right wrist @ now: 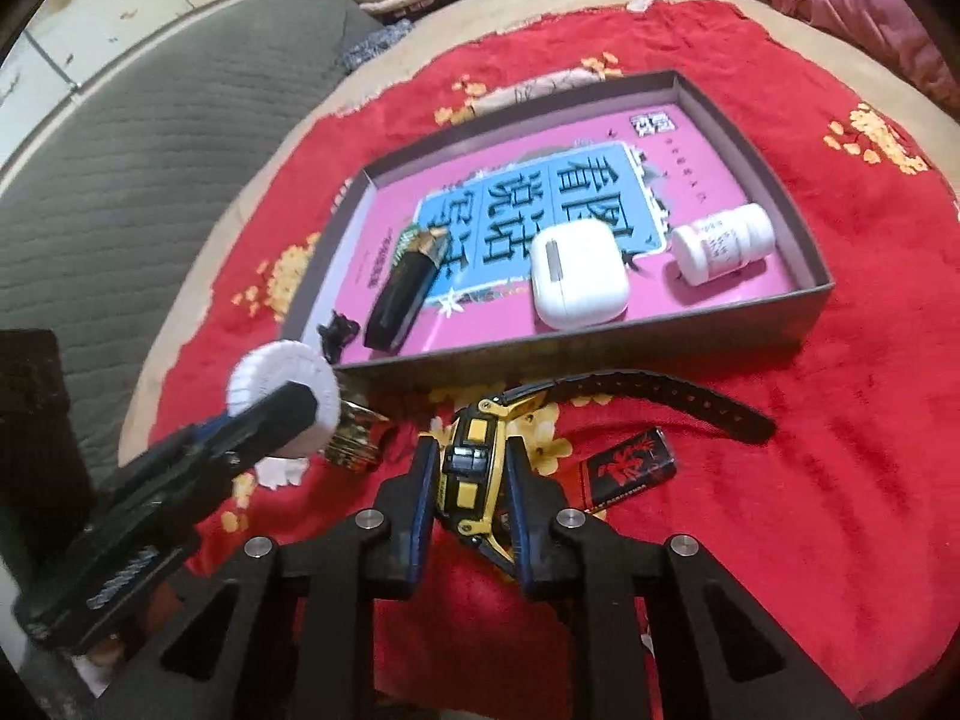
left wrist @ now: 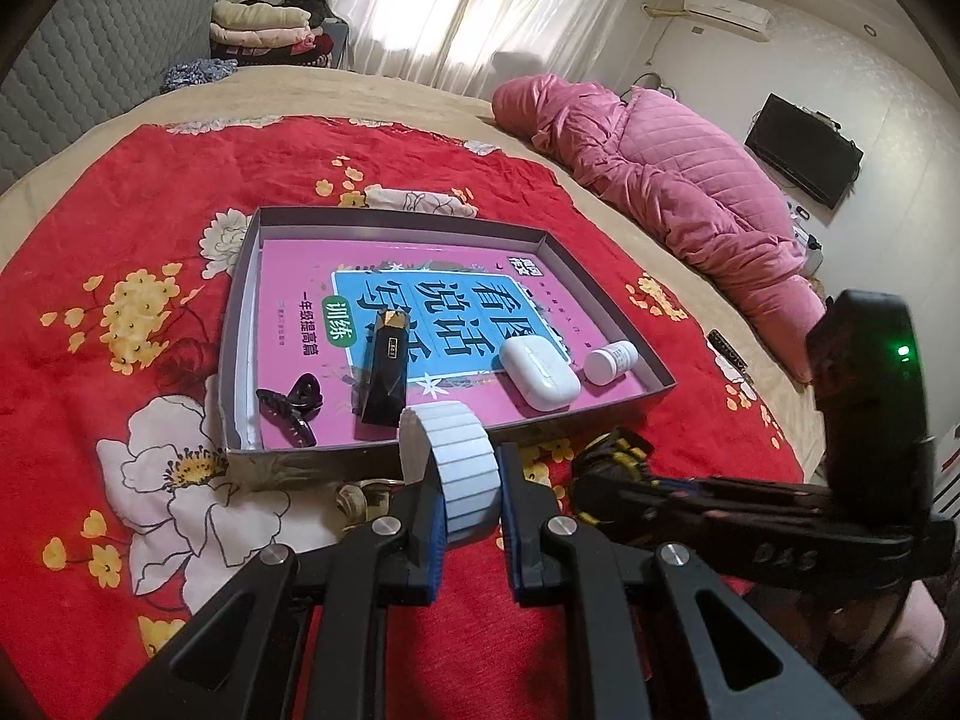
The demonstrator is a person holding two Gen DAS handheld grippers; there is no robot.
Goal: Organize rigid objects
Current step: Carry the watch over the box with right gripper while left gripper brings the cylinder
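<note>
My left gripper point(left wrist: 471, 504) is shut on a pale ribbed round lid point(left wrist: 459, 462), held just in front of the grey box's near wall point(left wrist: 312, 461); the lid also shows in the right wrist view point(right wrist: 282, 399). My right gripper point(right wrist: 468, 480) is shut on a black-and-yellow watch point(right wrist: 465, 468), whose strap point(right wrist: 660, 399) trails right on the red blanket. In the box point(right wrist: 804, 312), on a pink book, lie a black lighter-like case point(left wrist: 387, 375), a black hair clip point(left wrist: 288, 405), a white earbud case point(left wrist: 540, 372) and a white pill bottle point(left wrist: 609, 361).
A small black-and-red lighter point(right wrist: 630, 465) lies on the blanket right of the watch. A gold ring-like object point(right wrist: 354, 435) sits by the box's near left corner. A pink padded jacket point(left wrist: 678, 186) lies at the far right of the bed.
</note>
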